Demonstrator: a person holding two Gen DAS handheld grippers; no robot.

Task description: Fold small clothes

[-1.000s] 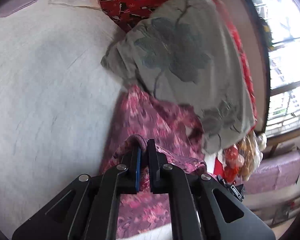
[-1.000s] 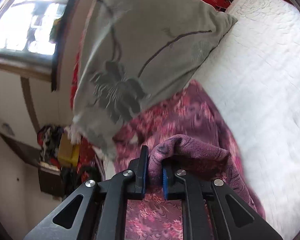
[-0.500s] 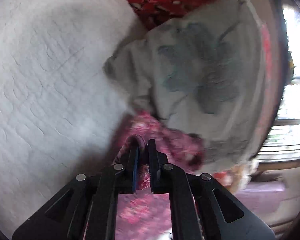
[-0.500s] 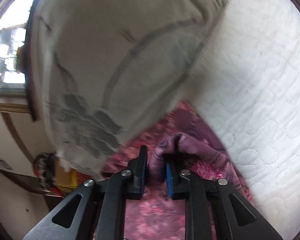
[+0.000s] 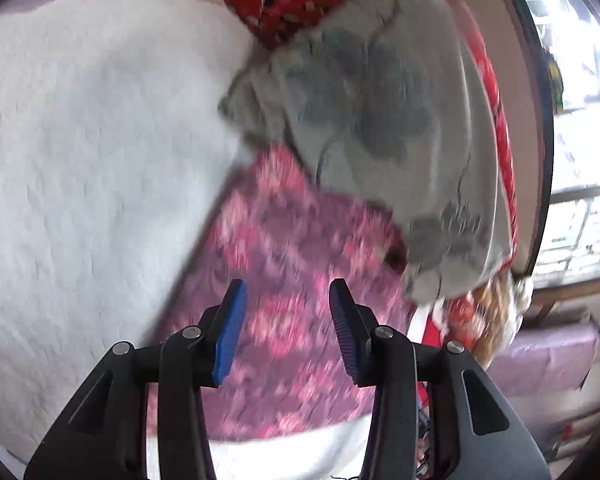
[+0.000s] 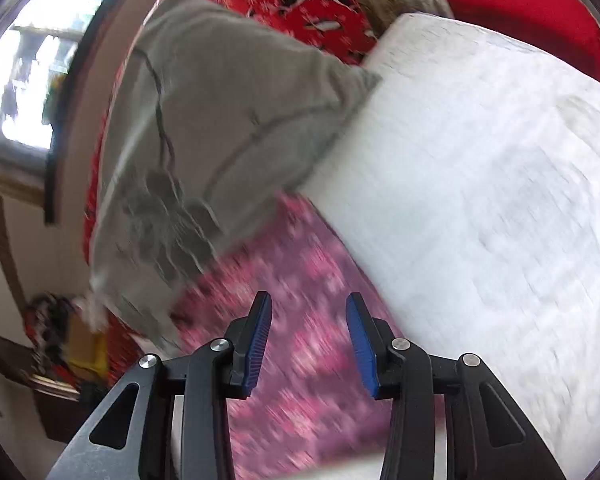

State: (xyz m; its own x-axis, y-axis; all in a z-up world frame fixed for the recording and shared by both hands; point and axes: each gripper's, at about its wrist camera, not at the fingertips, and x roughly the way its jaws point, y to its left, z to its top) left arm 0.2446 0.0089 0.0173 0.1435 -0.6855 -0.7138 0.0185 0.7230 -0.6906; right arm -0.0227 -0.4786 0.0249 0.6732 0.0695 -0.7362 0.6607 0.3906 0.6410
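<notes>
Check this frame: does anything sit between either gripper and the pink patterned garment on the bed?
Nothing visible does. The pink garment lies flat directly beyond the left gripper and right gripper, both with jaws opening and nothing between them. The grey pillow only overlaps the garment's far edge.

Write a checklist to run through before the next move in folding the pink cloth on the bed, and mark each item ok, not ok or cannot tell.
1. Left gripper clear of the pink cloth, jaws opening with nothing pinched: ok.
2. Right gripper clear of the cloth, jaws opening with nothing pinched: ok.
3. Pink cloth lies on the white bed: ok.
4. Cloth free of other things: not ok, the grey pillow overlaps its far edge.
5. Fold is neat with edges lined up: cannot tell, both views are blurred.
6. Free bed space beside the cloth: ok.
</notes>
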